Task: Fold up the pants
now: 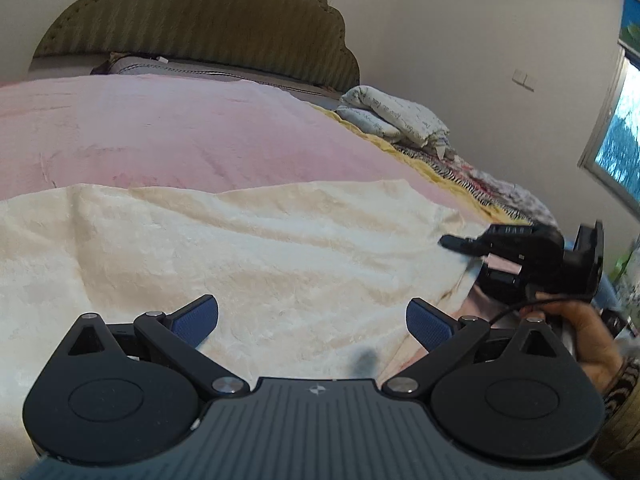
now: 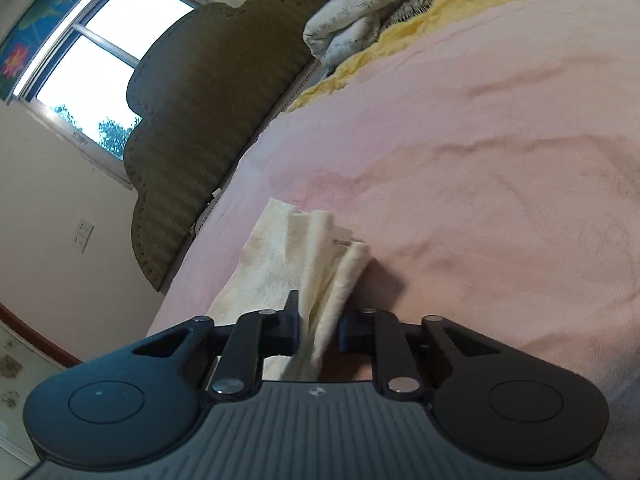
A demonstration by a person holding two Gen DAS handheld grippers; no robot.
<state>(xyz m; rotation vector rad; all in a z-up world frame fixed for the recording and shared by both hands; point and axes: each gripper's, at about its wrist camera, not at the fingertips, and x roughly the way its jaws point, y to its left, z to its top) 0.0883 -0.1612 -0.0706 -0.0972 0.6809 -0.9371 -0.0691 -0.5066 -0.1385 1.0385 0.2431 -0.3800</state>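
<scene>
Cream-coloured pants (image 1: 240, 248) lie spread across a pink bed cover (image 1: 160, 132). My left gripper (image 1: 312, 322) is open, its blue pads just above the near part of the cloth, holding nothing. My right gripper (image 2: 318, 330) is shut on a bunched edge of the pants (image 2: 296, 256) and also shows in the left wrist view (image 1: 460, 245) at the cloth's right edge, held by a hand (image 1: 580, 332).
A dark green padded headboard (image 1: 208, 24) stands at the far end. A folded printed quilt (image 1: 396, 116) and a yellow blanket (image 1: 420, 164) lie at the bed's far right. A window (image 1: 620, 148) is in the right wall.
</scene>
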